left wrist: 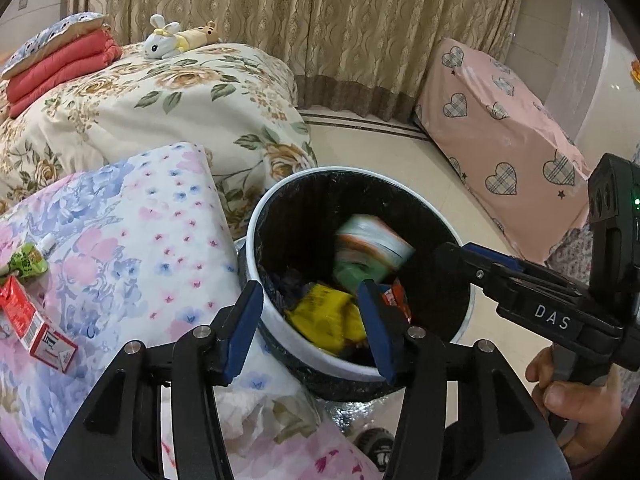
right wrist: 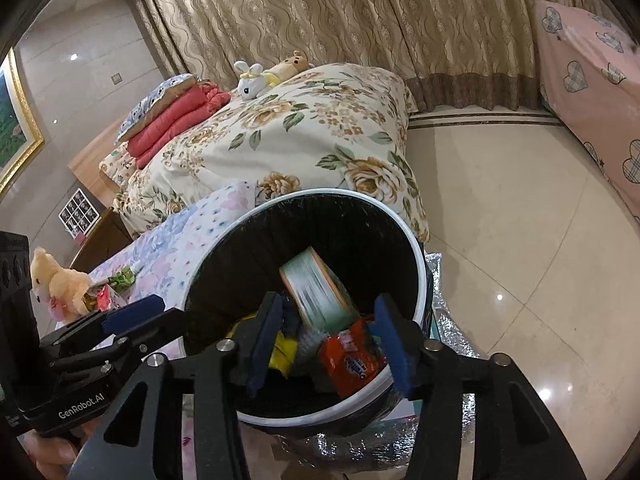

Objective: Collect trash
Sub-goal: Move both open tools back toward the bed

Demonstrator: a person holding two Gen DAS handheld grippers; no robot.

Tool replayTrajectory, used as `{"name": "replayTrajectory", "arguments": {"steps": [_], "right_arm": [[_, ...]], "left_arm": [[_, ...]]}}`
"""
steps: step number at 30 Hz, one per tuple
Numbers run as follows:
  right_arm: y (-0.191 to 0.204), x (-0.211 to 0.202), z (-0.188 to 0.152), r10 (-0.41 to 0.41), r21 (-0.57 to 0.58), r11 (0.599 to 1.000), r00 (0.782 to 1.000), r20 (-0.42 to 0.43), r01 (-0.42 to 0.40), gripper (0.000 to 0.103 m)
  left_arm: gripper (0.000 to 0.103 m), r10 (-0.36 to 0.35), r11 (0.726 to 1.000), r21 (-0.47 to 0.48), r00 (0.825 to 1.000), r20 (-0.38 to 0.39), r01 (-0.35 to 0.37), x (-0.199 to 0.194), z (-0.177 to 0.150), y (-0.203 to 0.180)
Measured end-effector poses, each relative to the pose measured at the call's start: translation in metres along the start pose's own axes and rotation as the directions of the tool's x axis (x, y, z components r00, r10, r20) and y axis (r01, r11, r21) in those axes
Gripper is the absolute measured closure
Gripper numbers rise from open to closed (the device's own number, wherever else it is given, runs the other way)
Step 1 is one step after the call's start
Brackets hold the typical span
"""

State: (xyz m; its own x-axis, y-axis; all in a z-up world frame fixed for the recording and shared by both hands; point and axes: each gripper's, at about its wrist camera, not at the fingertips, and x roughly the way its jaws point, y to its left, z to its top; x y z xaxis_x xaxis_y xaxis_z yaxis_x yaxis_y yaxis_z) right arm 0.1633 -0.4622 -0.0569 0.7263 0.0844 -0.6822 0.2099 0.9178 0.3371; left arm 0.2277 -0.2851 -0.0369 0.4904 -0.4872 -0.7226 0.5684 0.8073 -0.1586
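Bedroom, floral bed beside bin | both hand-held grippers, left (left wrist: 310, 326) and right (right wrist: 330, 344), jaws wide, empty | I see red carton (left wrist: 34, 326) left on bed, long axis toward me, left nearer | trash bin (left wrist: 256, 216) ahead.

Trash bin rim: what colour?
White, around a black-lined trash bin; clearest in the right wrist view.

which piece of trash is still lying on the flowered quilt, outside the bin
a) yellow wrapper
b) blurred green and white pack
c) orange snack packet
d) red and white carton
d: the red and white carton lies on the flowered quilt left of the bin, while the yellow wrapper, orange snack packet and blurred pack are inside it.
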Motion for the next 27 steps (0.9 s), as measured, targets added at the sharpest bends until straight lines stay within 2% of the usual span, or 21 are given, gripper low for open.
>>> {"name": "replayTrajectory", "arguments": {"steps": [2, 6, 10, 27], "right_arm": [[0.002, -0.003, -0.001, 0.011, 0.005, 1.000, 1.000, 0.007, -0.011, 0.049], [0.012, -0.011, -0.007, 0.039, 0.007, 0.999, 0.999, 0.030, -0.039, 0.034], [0.025, -0.015, -0.014, 0.070, 0.005, 0.998, 0.997, 0.036, -0.070, 0.029], [0.094, -0.005, -0.057, 0.175, -0.049, 0.983, 0.984, -0.033, -0.176, 0.026]], "left_arm": [[0.053, 0.005, 1.000, -0.012, 1.000, 0.007, -0.005, -0.006, -0.003, 0.004], [0.050, 0.012, 0.999, -0.049, 1.000, 0.019, -0.011, -0.020, -0.016, 0.016], [0.049, 0.031, 0.996, -0.088, 0.999, 0.026, -0.029, -0.035, -0.031, 0.033], [0.049, 0.143, 0.957, -0.259, 0.989, 0.036, -0.129, -0.094, -0.095, 0.120]]}}
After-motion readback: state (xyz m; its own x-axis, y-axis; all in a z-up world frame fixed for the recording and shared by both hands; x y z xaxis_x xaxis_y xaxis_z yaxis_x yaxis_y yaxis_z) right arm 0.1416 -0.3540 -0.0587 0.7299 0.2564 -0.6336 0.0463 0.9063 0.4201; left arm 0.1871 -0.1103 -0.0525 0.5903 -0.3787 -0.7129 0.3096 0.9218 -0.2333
